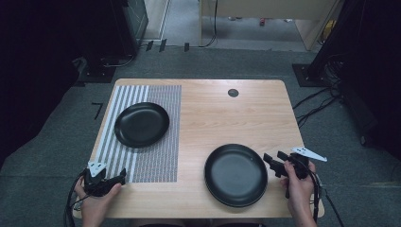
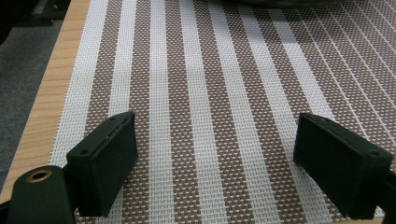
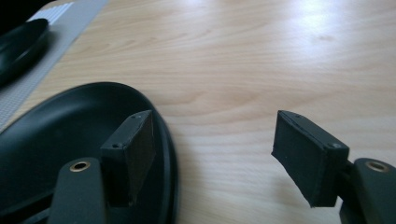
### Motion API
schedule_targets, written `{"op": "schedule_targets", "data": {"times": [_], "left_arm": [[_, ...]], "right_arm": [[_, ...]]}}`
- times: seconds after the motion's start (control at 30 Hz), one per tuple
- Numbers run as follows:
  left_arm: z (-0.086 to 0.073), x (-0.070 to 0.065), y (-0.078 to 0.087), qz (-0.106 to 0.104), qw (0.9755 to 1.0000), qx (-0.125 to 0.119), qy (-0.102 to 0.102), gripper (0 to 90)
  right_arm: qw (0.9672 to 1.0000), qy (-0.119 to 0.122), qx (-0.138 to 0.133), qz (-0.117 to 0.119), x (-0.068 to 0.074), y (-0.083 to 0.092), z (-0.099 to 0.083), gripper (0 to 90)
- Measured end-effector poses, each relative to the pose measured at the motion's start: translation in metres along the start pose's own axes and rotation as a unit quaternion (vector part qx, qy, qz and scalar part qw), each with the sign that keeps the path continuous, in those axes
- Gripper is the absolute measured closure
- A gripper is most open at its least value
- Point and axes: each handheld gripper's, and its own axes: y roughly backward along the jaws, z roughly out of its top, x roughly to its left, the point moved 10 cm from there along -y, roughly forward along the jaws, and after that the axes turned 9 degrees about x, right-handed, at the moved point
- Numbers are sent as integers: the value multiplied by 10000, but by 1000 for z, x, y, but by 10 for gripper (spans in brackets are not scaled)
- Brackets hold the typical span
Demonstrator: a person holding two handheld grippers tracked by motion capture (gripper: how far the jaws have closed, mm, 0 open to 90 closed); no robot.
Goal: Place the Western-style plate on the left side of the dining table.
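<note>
- Near plate [image 1: 236, 175] on bare surface [image 1: 222, 113], close to its front edge.
- Right claw [image 1: 273, 165] released, at the plate's right rim; one jaw over the rim.
- Left claw [image 1: 118, 178] released, over striped mat [image 1: 156, 161].
- Far plate [image 1: 141, 124] on mat, well apart; open wood between.

A round black plate [image 1: 142, 124] lies on a striped woven placemat [image 1: 156, 161] at the left of the light wooden table [image 1: 222, 113]; a second round black plate [image 1: 235, 174] sits directly on the wood, nearer and to the right.
</note>
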Motion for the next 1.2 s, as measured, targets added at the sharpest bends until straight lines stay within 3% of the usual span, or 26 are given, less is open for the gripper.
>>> {"op": "schedule_targets", "data": {"times": [0.2, 0.43, 0.9, 1.0, 1.07, 1.2], "left_arm": [[0, 0, 0, 1, 10000, -3, 1, 132], [0, 0, 0, 4, 10000, 0, 6, 132], [0, 0, 0, 2, 10000, -2, 8, 132], [0, 0, 0, -1, 10000, -7, 10, 132], [0, 0, 0, -15, 10000, -6, 21, 132], [0, 0, 0, -16, 10000, -7, 22, 132]], "right_arm": [[9998, -87, 31, -160, -19, 6, -9, 288], [9985, -81, 76, -534, -41, 16, -20, 285], [9944, 21, 299, -1011, -59, 21, -41, 282], [9931, 146, 233, -1142, -58, 20, -42, 279], [9904, 362, 201, -1321, -58, 19, -44, 277], [9863, 573, 262, -1523, -56, 17, -46, 269]]}}
